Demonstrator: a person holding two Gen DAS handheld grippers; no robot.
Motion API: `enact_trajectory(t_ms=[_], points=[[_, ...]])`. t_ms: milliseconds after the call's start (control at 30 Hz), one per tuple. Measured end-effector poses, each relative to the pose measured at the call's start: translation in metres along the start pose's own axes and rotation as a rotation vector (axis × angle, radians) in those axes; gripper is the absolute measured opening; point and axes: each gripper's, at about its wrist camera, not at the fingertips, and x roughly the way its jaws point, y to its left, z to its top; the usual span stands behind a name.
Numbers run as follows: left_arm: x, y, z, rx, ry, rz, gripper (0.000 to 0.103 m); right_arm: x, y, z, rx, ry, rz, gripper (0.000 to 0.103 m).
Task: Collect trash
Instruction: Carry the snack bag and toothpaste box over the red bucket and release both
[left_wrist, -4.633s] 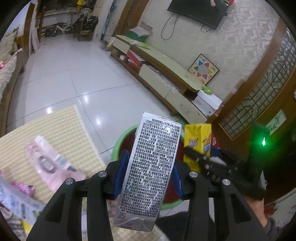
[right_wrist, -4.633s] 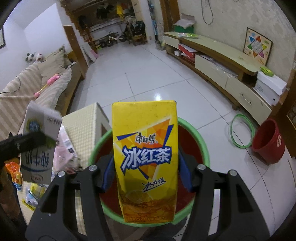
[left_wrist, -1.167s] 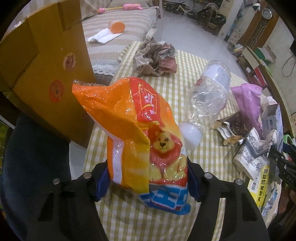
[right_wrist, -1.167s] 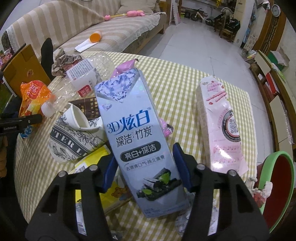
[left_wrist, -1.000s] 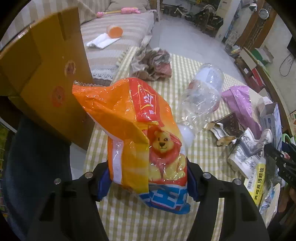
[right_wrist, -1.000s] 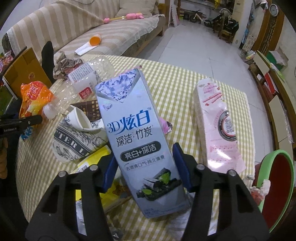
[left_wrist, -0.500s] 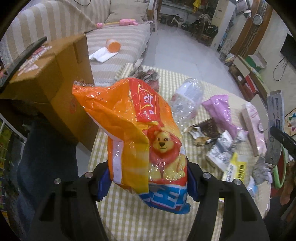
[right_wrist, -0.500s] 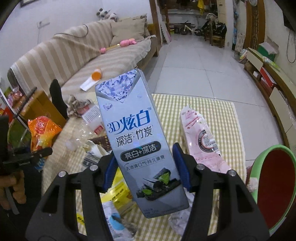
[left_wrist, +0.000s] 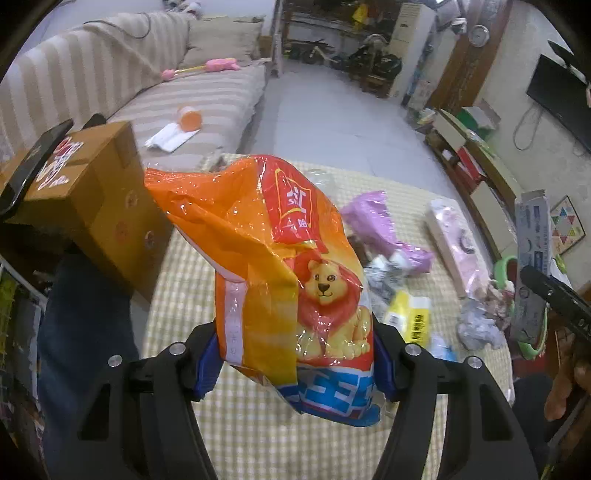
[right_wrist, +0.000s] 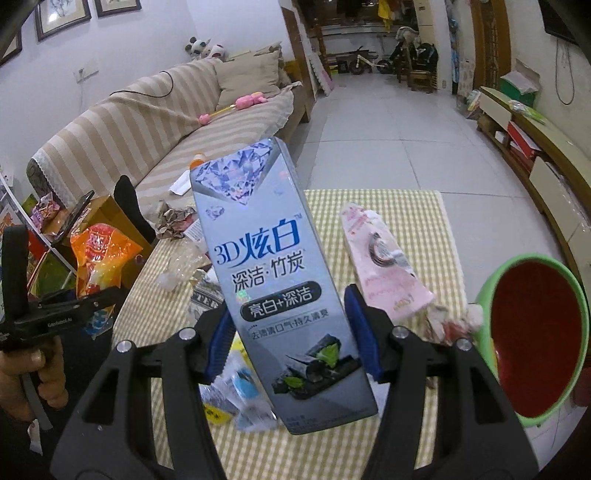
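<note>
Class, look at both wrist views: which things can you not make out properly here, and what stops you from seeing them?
- Clear bottle, left wrist view: mostly hidden behind the orange snack bag.
- Litter under the toothpaste box, right wrist view: covered by the box and jaws.
- Bottom of the green bin, right wrist view: cut off by the frame edge.
- Yellow packet's print, left wrist view: too small to read.

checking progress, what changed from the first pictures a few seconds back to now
The left tool let go of the milk carton and now grips an orange snack bag. The right tool swapped the yellow tea carton for a toothpaste box. The green bin stayed beside the table.
</note>
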Motion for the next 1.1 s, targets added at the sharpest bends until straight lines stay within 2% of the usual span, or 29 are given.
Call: enact_trajectory(t_ms=[567,1100], points=[[-0.008,-0.083,0.007,0.128,-0.008,-0.109,0.062,-0.031,-0.047,-0.014,0.090,-0.052,-0.061,0.055],[0.008,-0.194,0.024,0.266,0.005,-0.247,0.062,-0.061,-0.134,-0.019,0.210,-0.101,-0.171,0.055]])
